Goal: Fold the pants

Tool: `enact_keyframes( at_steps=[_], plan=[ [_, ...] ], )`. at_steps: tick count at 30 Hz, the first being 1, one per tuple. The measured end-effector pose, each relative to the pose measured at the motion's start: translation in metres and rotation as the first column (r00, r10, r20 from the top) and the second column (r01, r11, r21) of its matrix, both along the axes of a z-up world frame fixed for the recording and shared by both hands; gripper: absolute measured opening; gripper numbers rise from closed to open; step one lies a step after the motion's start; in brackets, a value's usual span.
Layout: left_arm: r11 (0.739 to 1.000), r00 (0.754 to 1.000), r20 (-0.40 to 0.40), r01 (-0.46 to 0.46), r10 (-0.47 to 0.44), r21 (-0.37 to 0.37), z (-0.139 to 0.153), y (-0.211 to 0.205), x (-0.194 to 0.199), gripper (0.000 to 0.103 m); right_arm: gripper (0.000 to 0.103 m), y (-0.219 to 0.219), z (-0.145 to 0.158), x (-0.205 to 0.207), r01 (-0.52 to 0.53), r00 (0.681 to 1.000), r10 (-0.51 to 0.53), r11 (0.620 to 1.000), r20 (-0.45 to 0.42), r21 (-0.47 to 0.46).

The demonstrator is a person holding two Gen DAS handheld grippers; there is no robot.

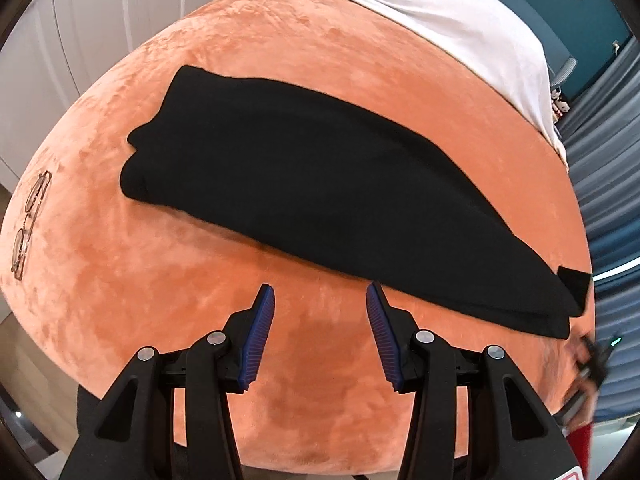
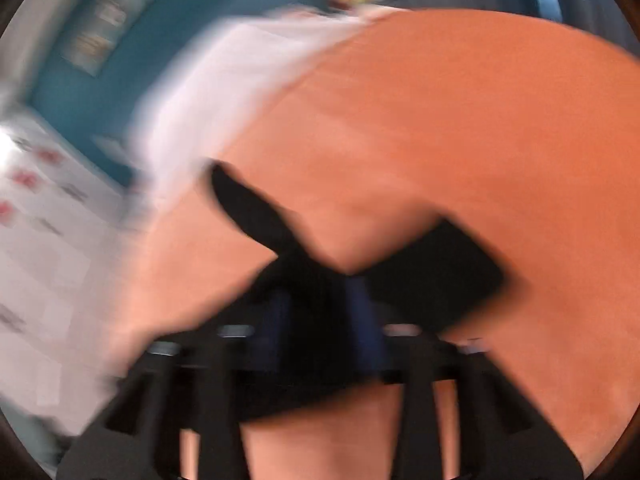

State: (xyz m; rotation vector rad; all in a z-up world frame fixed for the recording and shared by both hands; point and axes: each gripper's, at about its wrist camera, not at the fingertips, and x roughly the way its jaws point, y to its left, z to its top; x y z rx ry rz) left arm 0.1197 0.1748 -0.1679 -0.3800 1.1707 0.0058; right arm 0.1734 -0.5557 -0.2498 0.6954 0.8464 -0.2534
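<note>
Blue-padded fingers of the left gripper [image 1: 320,300] stand apart with nothing between them, hovering over bare orange plush bedding [image 1: 304,392] just short of the near edge of the black pants [image 1: 304,184]. Pants lie flat as a long folded strip across the bedding, one end bunched at the far left, the other tapering toward the right edge. Right gripper [image 2: 320,300] is heavily blurred; black cloth sits between its jaws, but whether the pads press on it cannot be told. Eyeglasses [image 1: 30,220] rest on the bedding well apart to the left; a white sheet [image 1: 460,28] covers the far side. Risk noted: a one-sided lift by the right gripper could drag and skew the strip; soft plush may get pinched with the cloth
</note>
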Motion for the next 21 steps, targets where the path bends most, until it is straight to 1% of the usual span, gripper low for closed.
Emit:
enact_keyframes(
  at_steps=[1,2,3,4,5,6,7,8,9,10,11,12,13,14,15,16,17,18,19,20,21],
  plan=[
    [1.0,1.0,-0.003,0.003,-0.003,-0.003,0.0,-0.001,-0.001,0.046,0.049,-0.009,-0.034,-0.017,0.077,0.984,-0.08,0.997,-0.162,-0.027],
    [1.0,1.0,-0.003,0.007,-0.007,0.001,0.001,-0.003,-0.001,0.046,0.047,-0.014,-0.051,-0.023,0.105,0.977,-0.099,0.994,-0.189,0.022],
    [1.0,1.0,-0.004,0.012,-0.012,0.011,0.001,-0.004,-0.001,0.046,0.047,-0.019,-0.056,-0.037,0.139,0.982,-0.124,0.986,-0.145,0.095],
    [1.0,1.0,-0.005,0.017,-0.017,0.018,0.001,-0.005,0.001,0.046,0.05,-0.021,-0.05,-0.053,0.185,0.982,-0.177,0.973,-0.066,0.138],
    [0.999,1.0,-0.007,0.025,-0.024,0.026,0.002,-0.009,0.003,0.046,0.058,-0.021,-0.041,-0.057,0.202,0.979,-0.2,0.969,-0.034,0.14],
    [0.999,1.0,-0.008,0.027,-0.027,0.026,0.002,-0.012,0.004,0.046,0.067,-0.021,-0.03,-0.055,0.198,0.98,-0.198,0.972,-0.013,0.127],
    [0.999,1.0,-0.009,0.03,-0.03,0.022,0.002,-0.016,0.005,0.046,0.071,-0.017,-0.016,-0.045,0.169,0.985,-0.17,0.982,0.012,0.084],
    [0.999,0.999,-0.008,0.033,-0.033,0.015,0.002,-0.02,0.006,0.046,0.081,-0.011,0.001,-0.03,0.121,0.992,-0.122,0.992,0.029,0.02],
    [0.999,0.999,-0.007,0.033,-0.033,0.004,0.002,-0.024,0.007,0.046,0.091,-0.004,0.011,-0.018,0.083,0.996,-0.082,0.996,0.035,-0.029],
    [0.999,0.999,-0.007,0.033,-0.033,-0.004,0.003,-0.029,0.007,0.051,0.094,0.006,0.023,0.002,0.014,0.999,-0.011,0.993,0.031,-0.113],
    [1.0,1.0,-0.004,0.03,-0.03,-0.009,0.004,-0.033,0.007,0.054,0.094,0.018,0.027,0.023,-0.059,0.998,0.06,0.979,0.003,-0.194],
    [1.0,1.0,0.002,0.024,-0.024,-0.009,0.005,-0.037,0.006,0.057,0.094,0.026,0.026,0.034,-0.103,0.995,0.099,0.966,-0.031,-0.239],
    [1.0,1.0,0.006,0.021,-0.021,-0.006,0.007,-0.041,0.006,0.057,0.091,0.037,0.015,0.05,-0.145,0.988,0.122,0.945,-0.095,-0.295],
    [1.0,1.0,0.008,0.024,-0.024,-0.004,0.008,-0.044,0.005,0.057,0.081,0.039,-0.001,0.063,-0.154,0.984,0.118,0.938,-0.134,-0.31],
    [1.0,1.0,0.007,0.027,-0.027,0.001,0.008,-0.046,0.005,0.057,0.063,0.036,-0.015,0.076,-0.146,0.979,0.096,0.945,-0.178,-0.292],
    [1.0,1.0,0.006,0.027,-0.027,0.007,0.009,-0.047,0.005,0.057,0.054,0.027,-0.029,0.084,-0.13,0.974,0.081,0.965,-0.213,-0.227],
    [1.0,1.0,0.004,0.027,-0.027,0.012,0.009,-0.047,0.006,0.057,0.025,0.016,-0.043,0.087,-0.104,0.973,0.071,0.984,-0.218,-0.145],
    [1.0,1.0,0.0,0.026,-0.026,0.013,0.008,-0.047,0.007,0.057,0.003,0.003,-0.06,0.076,-0.078,0.977,0.057,0.993,-0.208,-0.094],
    [1.0,1.0,-0.004,0.024,-0.024,0.01,0.008,-0.046,0.008,0.057,0.003,-0.003,-0.059,0.065,-0.039,0.984,0.032,0.999,-0.173,-0.036],
    [1.0,1.0,-0.004,0.024,-0.024,0.0,0.008,-0.044,0.01,0.057,0.003,-0.009,-0.053,0.058,-0.019,0.993,0.021,1.0,-0.116,0.019],
    [1.0,1.0,-0.004,0.027,-0.027,-0.01,0.008,-0.044,0.011,0.057,0.002,-0.011,-0.045,0.048,0.0,0.999,0.003,0.999,-0.051,0.05]
  ],
)
